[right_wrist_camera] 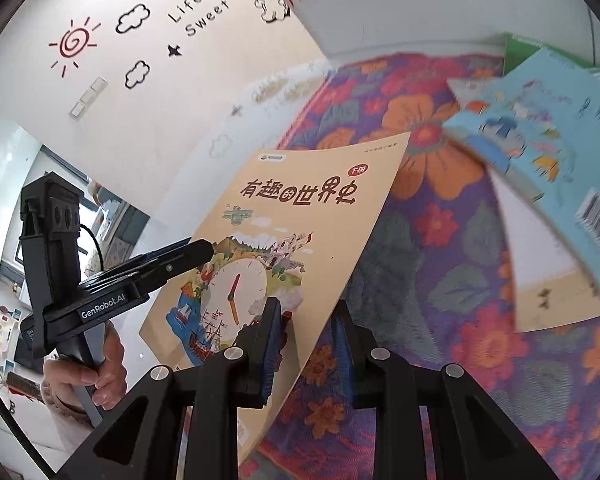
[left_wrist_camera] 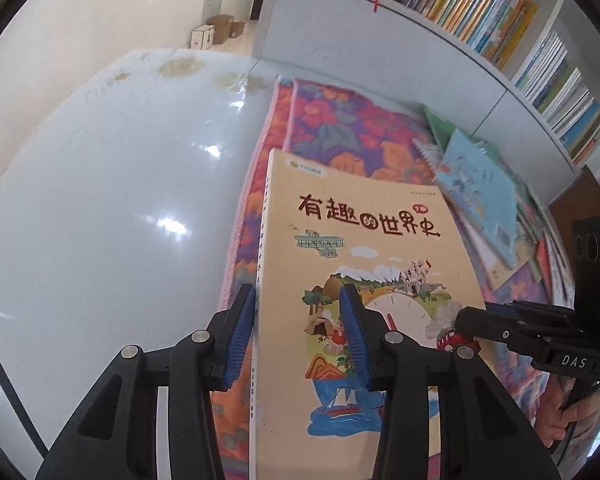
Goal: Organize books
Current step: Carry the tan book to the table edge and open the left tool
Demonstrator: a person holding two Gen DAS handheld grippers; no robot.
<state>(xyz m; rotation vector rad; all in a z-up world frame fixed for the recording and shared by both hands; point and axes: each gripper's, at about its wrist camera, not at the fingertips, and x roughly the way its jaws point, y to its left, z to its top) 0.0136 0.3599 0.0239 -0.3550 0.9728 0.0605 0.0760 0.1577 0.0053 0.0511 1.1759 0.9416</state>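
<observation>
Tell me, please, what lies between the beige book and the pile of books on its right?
Only bare flowered blanket. The left wrist view shows it between the beige book and the pile of books; nothing else lies there.

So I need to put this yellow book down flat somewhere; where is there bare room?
Free: the glossy white tabletop left of the floral blanket, and the open blanket stretch between the held yellow book and the cabinet wall. Crowded: the right side, where the loose book pile fans out below the packed bookshelf.

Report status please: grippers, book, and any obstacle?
Left gripper and right gripper both shut on tan book, lifted above floral blanket. Loose book pile beside it. Path unobstructed.
</observation>
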